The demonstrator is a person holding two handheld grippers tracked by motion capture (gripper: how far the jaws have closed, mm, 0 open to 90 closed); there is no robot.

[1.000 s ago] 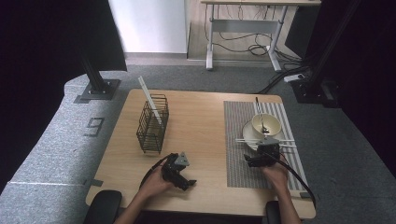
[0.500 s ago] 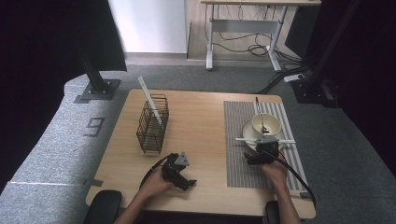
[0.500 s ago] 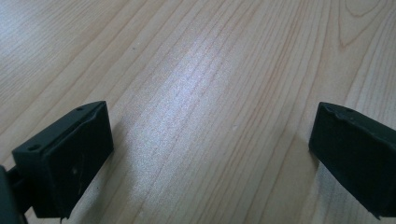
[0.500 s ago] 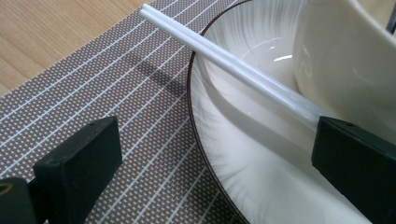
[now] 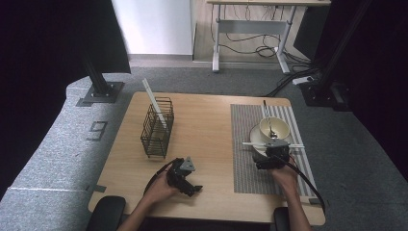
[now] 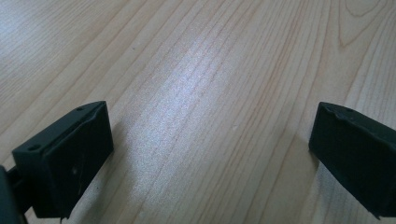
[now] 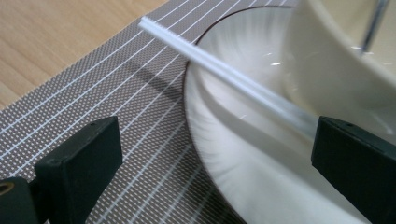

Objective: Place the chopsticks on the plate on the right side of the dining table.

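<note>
A cream bowl (image 5: 274,128) sits on a white plate (image 5: 256,136) on the striped placemat (image 5: 246,163). A metal utensil (image 5: 266,116) stands in the bowl. A white chopstick (image 5: 250,144) lies across the plate's near rim. My right gripper (image 5: 273,150) is open right at that rim. In the right gripper view the chopstick (image 7: 224,74) runs over the plate (image 7: 233,135) beside the bowl (image 7: 336,60), just beyond my gripper (image 7: 219,149). My left gripper (image 5: 191,185) rests open near the front edge, over bare wood (image 6: 201,93), nothing in it (image 6: 212,140).
A black wire basket (image 5: 156,129) stands left of the table's centre with a white chopstick (image 5: 153,101) leaning out of it. The placemat (image 7: 116,107) covers the table's right side. Bare wood lies between basket and mat. The table's front edge is close behind both hands.
My right gripper has edged forward to the plate's near rim and the chopstick. The left gripper has stayed where it was.
</note>
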